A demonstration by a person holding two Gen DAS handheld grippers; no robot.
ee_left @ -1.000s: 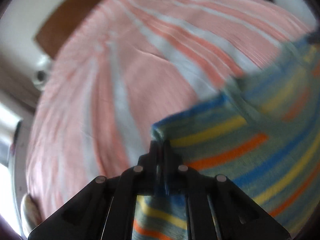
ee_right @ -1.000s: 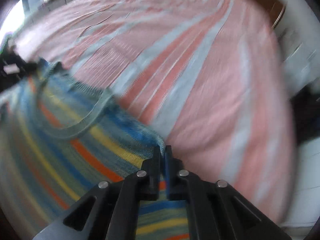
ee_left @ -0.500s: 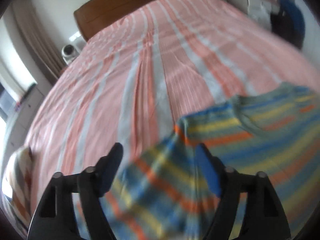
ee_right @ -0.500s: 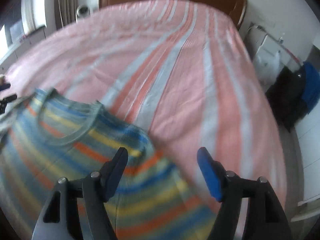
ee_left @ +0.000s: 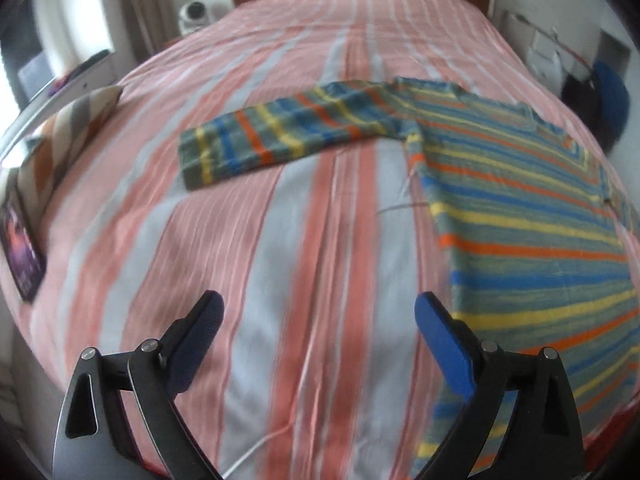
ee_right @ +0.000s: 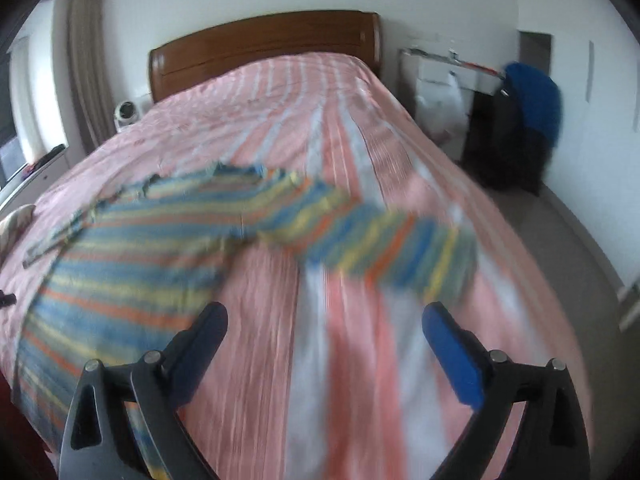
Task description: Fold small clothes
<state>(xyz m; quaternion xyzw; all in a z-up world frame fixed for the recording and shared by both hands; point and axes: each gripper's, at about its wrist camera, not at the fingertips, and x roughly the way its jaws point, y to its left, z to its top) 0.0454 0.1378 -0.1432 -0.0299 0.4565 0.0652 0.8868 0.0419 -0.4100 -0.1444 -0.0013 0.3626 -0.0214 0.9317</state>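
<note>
A small striped sweater point(ee_left: 520, 184) in green, blue, yellow and orange lies spread flat on the bed, one sleeve point(ee_left: 280, 136) stretched out to the left. In the right wrist view the sweater point(ee_right: 132, 248) sits at left with its other sleeve point(ee_right: 392, 256) reaching right, blurred. My left gripper point(ee_left: 318, 320) hovers over bare bedspread left of the sweater's body, its jaws opening wide with nothing between them. My right gripper point(ee_right: 324, 328) hangs over the bedspread below the right sleeve, jaws likewise opening and empty.
The bed has a pink, orange and white striped cover point(ee_left: 320, 240) and a brown headboard point(ee_right: 264, 48). A striped pillow point(ee_left: 60, 132) and a dark book point(ee_left: 22, 248) lie at its left edge. Dark and blue clothing point(ee_right: 524, 120) hangs by the wall at right.
Both grippers were shut on the sweater's shoulder corners, then let go and opened wide. Both pulled back from the garment, which now lies flat with its sleeves spread.
</note>
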